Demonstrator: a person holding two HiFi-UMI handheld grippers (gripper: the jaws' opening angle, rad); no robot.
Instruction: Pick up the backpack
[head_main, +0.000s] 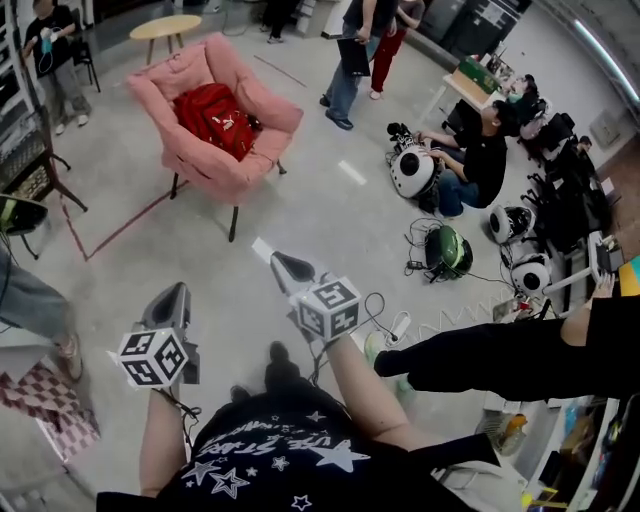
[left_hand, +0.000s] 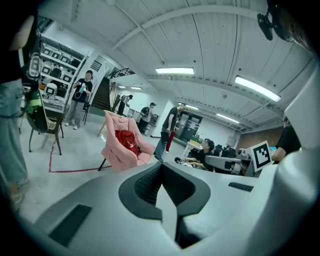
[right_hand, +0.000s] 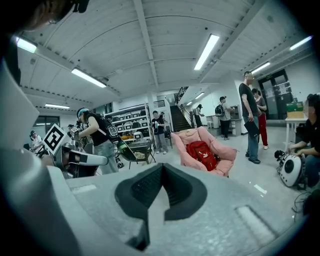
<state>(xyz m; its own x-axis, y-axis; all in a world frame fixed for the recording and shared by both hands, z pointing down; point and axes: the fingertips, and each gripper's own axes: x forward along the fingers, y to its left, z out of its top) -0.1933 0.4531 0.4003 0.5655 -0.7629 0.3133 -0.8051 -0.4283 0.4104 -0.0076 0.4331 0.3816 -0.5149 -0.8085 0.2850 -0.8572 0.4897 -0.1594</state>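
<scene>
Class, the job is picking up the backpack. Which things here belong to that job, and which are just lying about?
Belong: red backpack, pink armchair under it, left gripper, right gripper (jaws shut).
Lying about: round table, green object on floor, floor cables.

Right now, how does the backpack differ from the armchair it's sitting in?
The backpack is bright red; the armchair is pale pink. The backpack is much the smaller, filling only part of the armchair's seat. The backpack slumps against the armchair's backrest, while the armchair stands upright on thin dark legs on the floor. Both look soft and padded.
</scene>
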